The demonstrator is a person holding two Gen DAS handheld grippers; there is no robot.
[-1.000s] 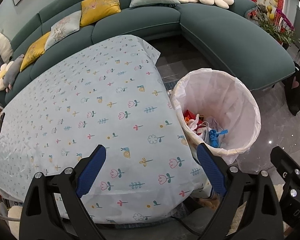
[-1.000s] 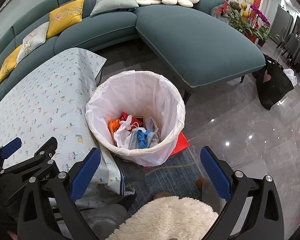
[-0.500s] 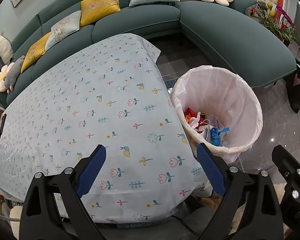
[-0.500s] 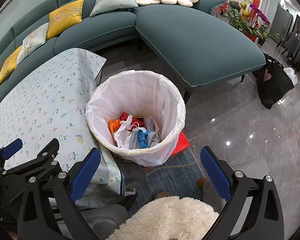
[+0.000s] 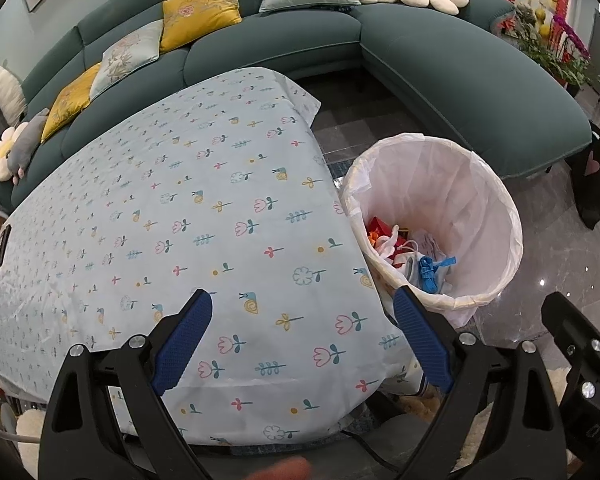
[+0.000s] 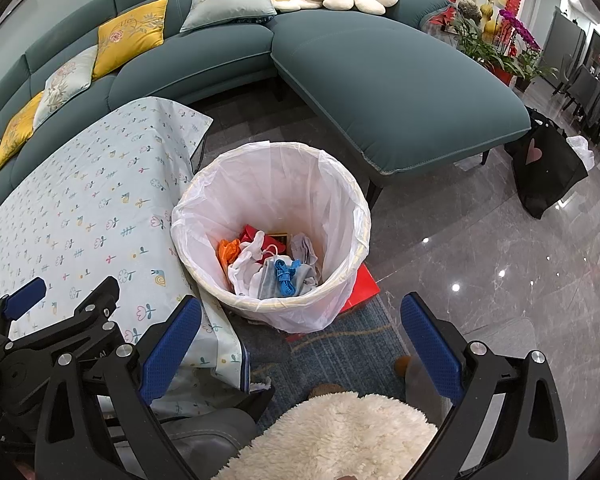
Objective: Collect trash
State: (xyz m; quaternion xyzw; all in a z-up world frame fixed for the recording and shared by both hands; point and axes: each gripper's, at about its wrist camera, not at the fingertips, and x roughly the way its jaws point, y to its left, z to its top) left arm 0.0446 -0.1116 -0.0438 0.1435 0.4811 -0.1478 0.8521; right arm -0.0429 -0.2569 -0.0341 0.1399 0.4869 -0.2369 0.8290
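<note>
Two hand-held grippers spread, empty | trash bin (image 6: 342, 196) beside table (image 5: 148, 208) | no legible writing

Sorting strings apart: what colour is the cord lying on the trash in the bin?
Bright blue cord, clearest in the right wrist view.

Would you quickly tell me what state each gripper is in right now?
Left gripper: open, holding nothing, above the tablecloth.
Right gripper: open, holding nothing, near the trash bin.
</note>
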